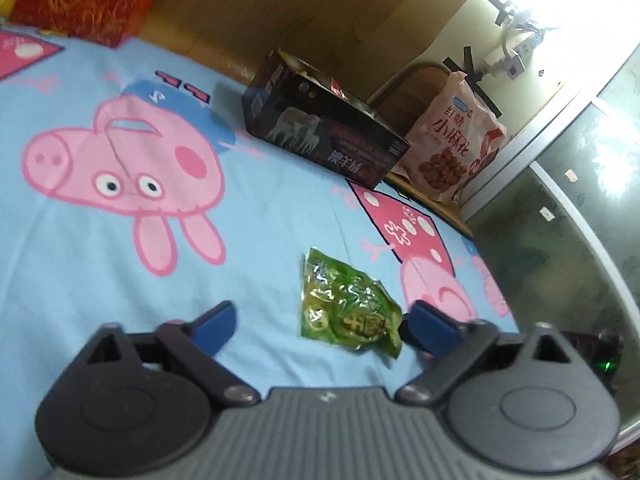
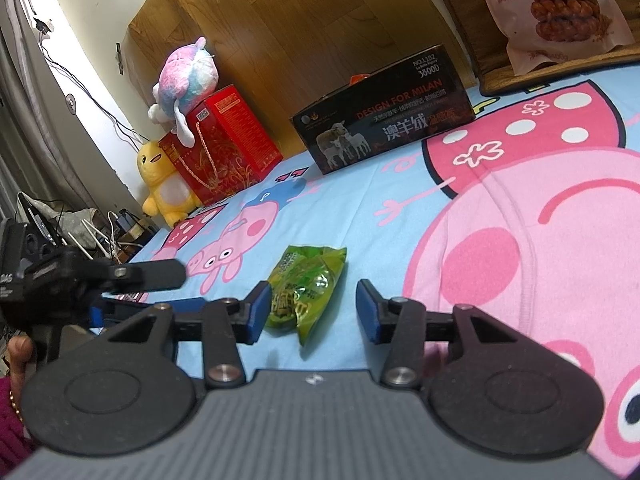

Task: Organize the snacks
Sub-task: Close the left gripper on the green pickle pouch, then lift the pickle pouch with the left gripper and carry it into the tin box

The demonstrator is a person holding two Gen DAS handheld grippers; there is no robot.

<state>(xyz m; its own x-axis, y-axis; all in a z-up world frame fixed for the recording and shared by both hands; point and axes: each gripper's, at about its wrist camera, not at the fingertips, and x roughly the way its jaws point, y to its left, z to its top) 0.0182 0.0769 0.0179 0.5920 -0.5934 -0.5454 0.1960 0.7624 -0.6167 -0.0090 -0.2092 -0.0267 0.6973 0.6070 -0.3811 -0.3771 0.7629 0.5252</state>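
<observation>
Blue cartoon-pig bedsheet [image 1: 280,216] covers the whole work surface, w/ wood panelling behind it. Nearest the cameras, the left gripper [image 1: 320,320] has its blue-padded jaws spread wide, nothing pinched; the green snack packet [image 1: 348,308] lies flat on the sheet btwn them, its right end just beside the right-hand pad [image 1: 434,326], contact unclear. Right gripper [image 2: 310,308] also has jaws apart & holds nothing: same green packet sits btwn its tips, closer to the left-hand pad [image 2: 258,312] and seemingly touching or overlapping it, clear gap on the other side. In the right wrist view the left tool shows at the left edge, a thumb [image 2: 20,354] and a dark-pink knit sleeve [image 2: 12,420] beside it. Further back, a black carton [image 1: 324,128] w/ sheep pics stands on the sheet near the wood panel, lid open, something red/orange peeking out the top. Beyond it, a big pinkish bag of fried dough twists [image 1: 452,140] leans on a woven mat [image 2: 520,68] at the bed's edge. Far left corner: red gift box [image 2: 224,148] w/ rope handle, yellow plush [image 2: 164,184] leaning beside it, pastel plush [image 2: 184,76] on top.
</observation>
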